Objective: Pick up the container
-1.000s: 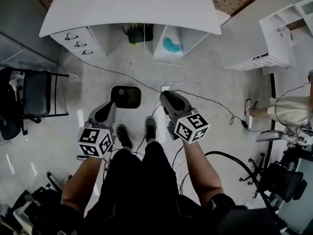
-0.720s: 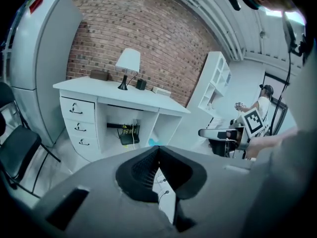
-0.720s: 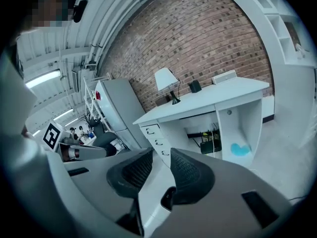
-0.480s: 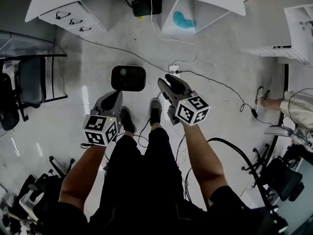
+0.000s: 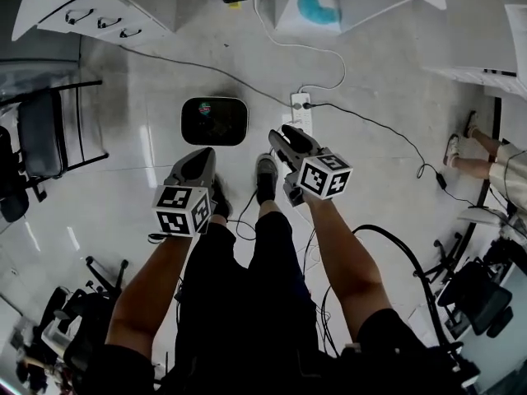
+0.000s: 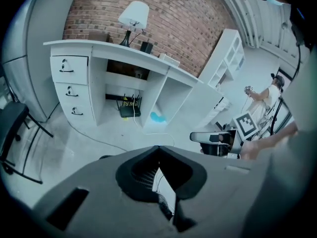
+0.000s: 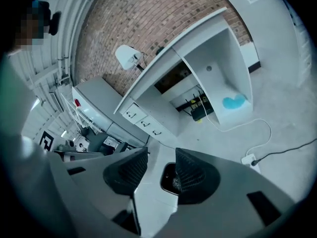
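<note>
A black rounded-rectangular container (image 5: 214, 120) lies flat on the pale glossy floor (image 5: 165, 81), in front of the person's black shoes (image 5: 266, 175) and just left of a white power strip (image 5: 301, 110).

The left hand-held gripper (image 5: 202, 159) points down and forward, its tips near the container's nearer edge but apart from it. In the left gripper view its jaws are pressed together with nothing between them.

The right hand-held gripper (image 5: 284, 137) sits to the right of the container, beside the power strip, also angled downward. Its jaws have just been opening and now stand wide apart. In the right gripper view the ribbed pads (image 7: 190, 175) touch nothing, and the container shows through the gap on the floor beyond, partly behind the right-hand pad. It is not gripped.

Farther off, a white worktop (image 6: 124, 48) with three drawers stands against a brick wall, with a white-shaded lamp (image 6: 133, 16) on top.
</note>
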Tool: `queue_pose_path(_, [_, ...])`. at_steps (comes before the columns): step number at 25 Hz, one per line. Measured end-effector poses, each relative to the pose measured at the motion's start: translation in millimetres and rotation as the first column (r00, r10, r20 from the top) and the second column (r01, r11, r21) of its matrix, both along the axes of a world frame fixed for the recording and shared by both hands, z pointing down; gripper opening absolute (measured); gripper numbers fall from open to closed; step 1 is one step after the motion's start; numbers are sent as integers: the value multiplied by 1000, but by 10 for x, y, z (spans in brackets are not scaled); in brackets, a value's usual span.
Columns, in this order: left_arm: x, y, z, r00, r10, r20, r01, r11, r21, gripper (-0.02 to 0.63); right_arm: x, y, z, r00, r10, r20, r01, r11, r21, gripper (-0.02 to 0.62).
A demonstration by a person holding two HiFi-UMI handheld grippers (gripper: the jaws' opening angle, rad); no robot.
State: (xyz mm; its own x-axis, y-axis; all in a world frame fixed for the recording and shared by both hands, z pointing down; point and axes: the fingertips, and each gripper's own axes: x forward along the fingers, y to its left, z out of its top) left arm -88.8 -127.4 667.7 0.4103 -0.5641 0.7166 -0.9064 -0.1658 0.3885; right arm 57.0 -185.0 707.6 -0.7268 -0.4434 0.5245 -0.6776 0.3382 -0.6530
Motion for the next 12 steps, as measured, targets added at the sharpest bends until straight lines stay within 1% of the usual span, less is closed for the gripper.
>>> queue_pose_path(4, [92,-32,372,1000,20,6,-19,999,-25,8,68,18,581,1000,5,-28,-7,998,-65,146])
queue_pose_path(8, [142,-94,850,999,44,22,-43,998,-46,9,180,50,1196,995,40,-95,-51,991,-122,146])
queue_pose_path(12, [178,-142,1239,997,72,29,-70,995,-78,8,191,109,1676,992,57,-110,-76,981,-178,146])
